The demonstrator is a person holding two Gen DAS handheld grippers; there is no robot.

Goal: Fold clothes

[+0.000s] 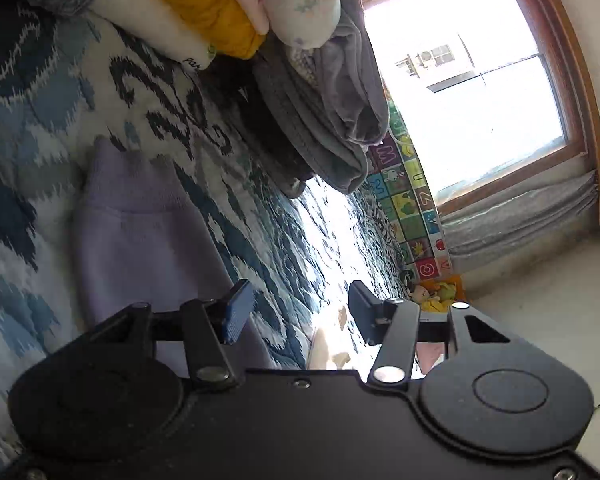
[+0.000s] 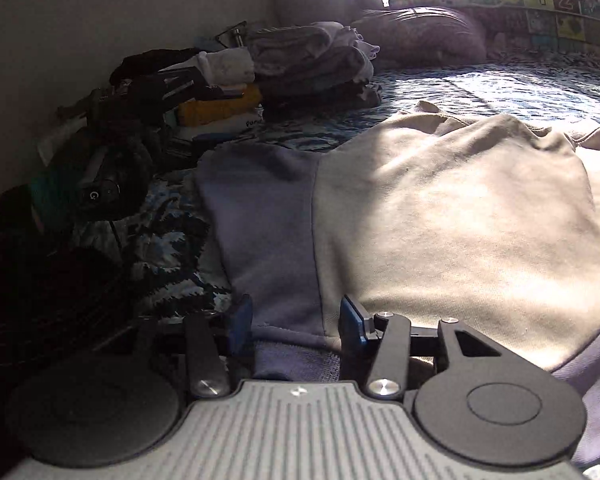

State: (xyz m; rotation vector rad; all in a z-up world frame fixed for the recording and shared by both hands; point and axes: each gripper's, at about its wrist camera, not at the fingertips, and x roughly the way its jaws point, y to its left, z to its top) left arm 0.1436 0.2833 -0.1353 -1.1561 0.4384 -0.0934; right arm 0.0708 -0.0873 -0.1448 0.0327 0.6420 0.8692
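A sweatshirt with a cream body point(image 2: 460, 216) and lavender side panel point(image 2: 268, 216) lies flat on the bed. My right gripper point(image 2: 296, 322) is open at the near edge, and the ribbed lavender hem point(image 2: 296, 354) sits between its blue pads without being pinched. In the left wrist view a lavender sleeve with a ribbed cuff point(image 1: 140, 236) rests on the bedspread. My left gripper point(image 1: 302, 312) hangs open just above and beside it, holding nothing. The left tool's black camera housing point(image 2: 100, 194) shows at the left of the right wrist view.
Folded clothes are stacked along the wall: a yellow piece point(image 1: 204, 4), grey ones point(image 1: 324, 120), and the same pile point(image 2: 300, 68). The patterned blue-white bedspread point(image 1: 48, 128) covers the bed. An alphabet play mat point(image 1: 412, 208), a window point(image 1: 472, 92) and a purple pillow point(image 2: 420, 36) lie beyond.
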